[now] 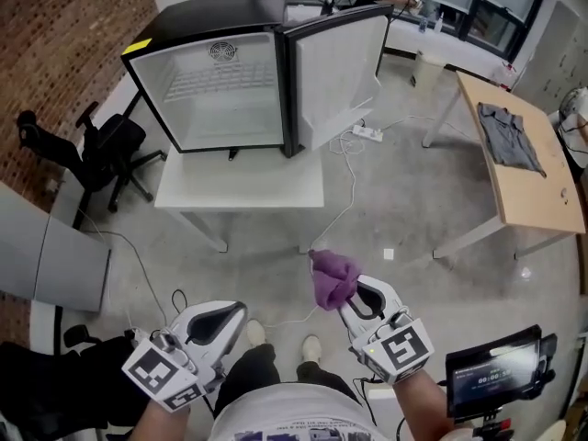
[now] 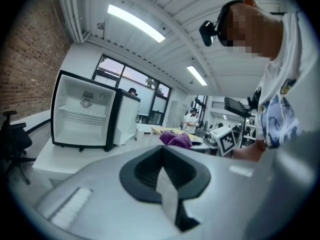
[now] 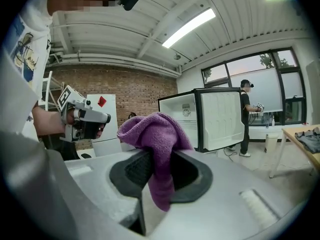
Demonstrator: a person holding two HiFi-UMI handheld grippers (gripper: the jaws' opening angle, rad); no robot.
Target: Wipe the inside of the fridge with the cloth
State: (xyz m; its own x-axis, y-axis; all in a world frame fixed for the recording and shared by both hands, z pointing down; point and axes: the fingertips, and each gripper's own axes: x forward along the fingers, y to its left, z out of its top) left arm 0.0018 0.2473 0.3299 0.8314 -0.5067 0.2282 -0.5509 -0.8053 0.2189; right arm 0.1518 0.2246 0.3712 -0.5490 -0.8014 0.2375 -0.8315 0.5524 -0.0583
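- Both grippers sit low by the person's waist, pointing forward. The left gripper (image 1: 234,312) has its jaws pressed together on nothing.
- The right gripper (image 1: 347,301) pinches the purple cloth (image 1: 331,277), well apart from the open fridge (image 1: 230,108).
- Both forearms are cut off at the head view's bottom edge.

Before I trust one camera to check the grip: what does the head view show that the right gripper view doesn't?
Head view only: the person's shoes and a small screen at lower right. Right gripper view only: the ceiling light, and a fold of the purple cloth hanging between the shut jaws of the right tool. Both: that cloth clamped in the right tool, the left tool, and the open fridge ahead.
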